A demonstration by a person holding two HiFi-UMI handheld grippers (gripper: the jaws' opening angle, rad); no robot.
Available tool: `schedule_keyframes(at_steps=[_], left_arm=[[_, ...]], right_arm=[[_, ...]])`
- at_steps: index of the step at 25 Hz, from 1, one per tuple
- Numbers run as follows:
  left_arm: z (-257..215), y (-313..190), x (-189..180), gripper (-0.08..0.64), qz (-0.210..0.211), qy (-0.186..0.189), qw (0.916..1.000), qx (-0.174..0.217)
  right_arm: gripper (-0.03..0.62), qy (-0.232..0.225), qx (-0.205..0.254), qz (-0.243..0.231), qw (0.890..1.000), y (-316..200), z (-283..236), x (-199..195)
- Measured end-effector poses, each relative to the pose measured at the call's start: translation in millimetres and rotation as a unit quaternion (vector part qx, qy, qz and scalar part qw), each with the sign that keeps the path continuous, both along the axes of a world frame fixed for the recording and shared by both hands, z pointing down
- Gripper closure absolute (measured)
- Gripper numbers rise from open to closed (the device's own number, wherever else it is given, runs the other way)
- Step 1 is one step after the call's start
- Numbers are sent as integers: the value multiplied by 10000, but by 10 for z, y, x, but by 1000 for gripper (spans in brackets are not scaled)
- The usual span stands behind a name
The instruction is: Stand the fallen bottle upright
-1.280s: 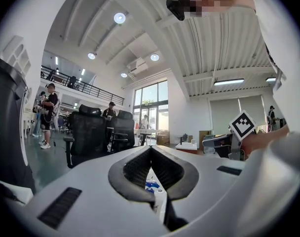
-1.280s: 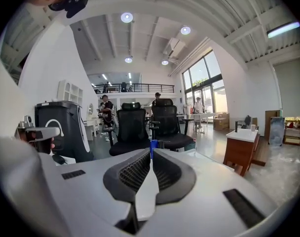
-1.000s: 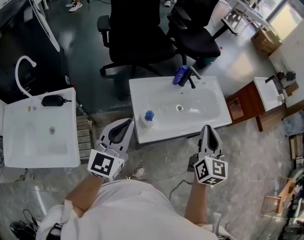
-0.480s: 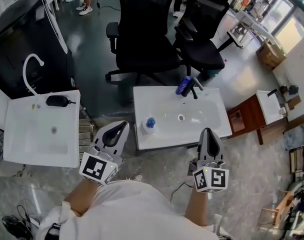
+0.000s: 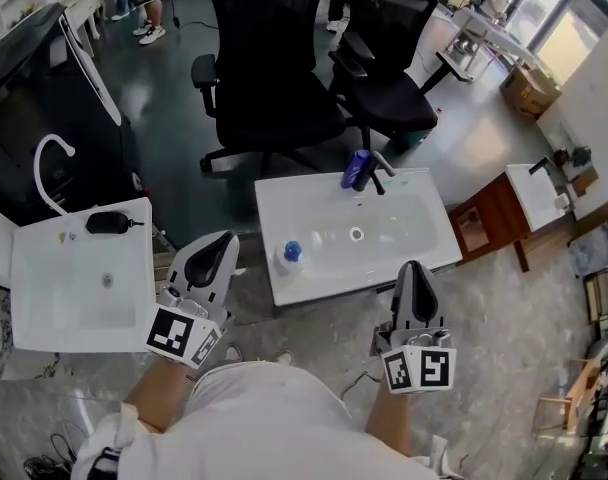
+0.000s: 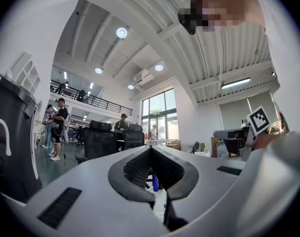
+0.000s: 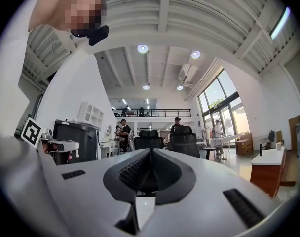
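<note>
Blk chairs [image 5: 274, 98], side basin [image 5: 54, 308]

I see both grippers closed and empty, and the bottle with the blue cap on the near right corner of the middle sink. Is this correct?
One detail is wrong. The head view shows the bottle with the blue cap on the near left corner of the middle sink, not the right. The left gripper and the right gripper are closed and empty.
</note>
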State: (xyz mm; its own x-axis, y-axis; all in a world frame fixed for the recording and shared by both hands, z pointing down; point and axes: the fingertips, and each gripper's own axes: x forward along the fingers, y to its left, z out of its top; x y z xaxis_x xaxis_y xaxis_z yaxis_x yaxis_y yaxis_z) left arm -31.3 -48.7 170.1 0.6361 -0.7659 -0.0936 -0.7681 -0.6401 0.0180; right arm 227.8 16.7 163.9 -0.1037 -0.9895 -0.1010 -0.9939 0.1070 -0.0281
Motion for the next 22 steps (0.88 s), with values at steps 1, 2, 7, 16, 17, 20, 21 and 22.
schedule_keyframes(at_steps=[1,2,7,16,17,20,21,22], left_arm=[[-7,-13,-4,545,-3,-9,10000,-2],[-6,-26,-14,543,-21,-2,10000,-18],[146,-15,-49,543,-83,65,9995,-297],[131,-53,-174,543,-150,112,9993,-333],[123,-54,-191,544,-157,107,9993,-332],[122,-63,-244,543,-193,100,9991,-360],[129,-68,-257,543,-204,101,9991,-371],[136,-75,-266,543,-210,104,9990,-379]], right_arm=[[546,-24,-3,13,10000,0,-1,6],[546,-57,-8,24,10000,-3,-5,13],[546,-68,-21,-13,10000,-53,-46,-36],[548,-13,69,-128,9999,-208,-135,-204],[548,4,68,-160,9998,-225,-146,-230],[549,27,32,-231,9997,-261,-150,-295],[549,28,16,-242,9997,-267,-141,-308],[549,25,6,-245,9997,-271,-132,-315]])
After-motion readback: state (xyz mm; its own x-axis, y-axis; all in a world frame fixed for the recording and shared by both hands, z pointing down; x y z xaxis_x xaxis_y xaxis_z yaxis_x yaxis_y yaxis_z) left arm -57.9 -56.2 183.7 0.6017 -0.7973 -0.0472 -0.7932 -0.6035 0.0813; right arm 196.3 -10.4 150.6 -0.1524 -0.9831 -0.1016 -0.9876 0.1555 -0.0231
